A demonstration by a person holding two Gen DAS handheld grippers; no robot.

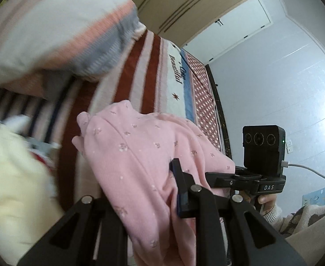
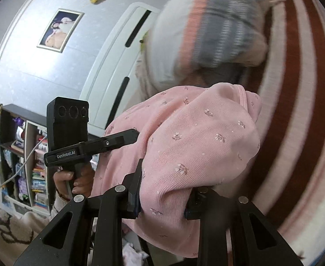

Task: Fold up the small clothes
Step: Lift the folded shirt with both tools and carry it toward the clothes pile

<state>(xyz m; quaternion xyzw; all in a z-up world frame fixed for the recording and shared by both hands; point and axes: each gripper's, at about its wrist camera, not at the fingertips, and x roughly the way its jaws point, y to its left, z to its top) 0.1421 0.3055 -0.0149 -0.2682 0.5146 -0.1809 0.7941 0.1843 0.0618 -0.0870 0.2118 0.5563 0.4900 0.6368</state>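
Note:
A pink garment with small flower print (image 1: 140,155) hangs bunched between both grippers above the bed. My left gripper (image 1: 153,190) is shut on one part of it; only its right finger (image 1: 180,190) shows, the other is under the cloth. My right gripper (image 2: 162,190) is shut on another part of the same pink garment (image 2: 195,137), which drapes over both its fingers. In the left wrist view the right gripper's body (image 1: 262,155) is at the right. In the right wrist view the left gripper's body (image 2: 73,133) is at the left.
A striped red, pink and white blanket (image 1: 144,71) covers the bed (image 2: 306,110). A white, pink and grey striped pillow (image 1: 62,28) lies at the bed's head (image 2: 217,28). A pale yellow cloth (image 1: 11,188) lies left. A bookshelf (image 2: 22,161) stands by the wall.

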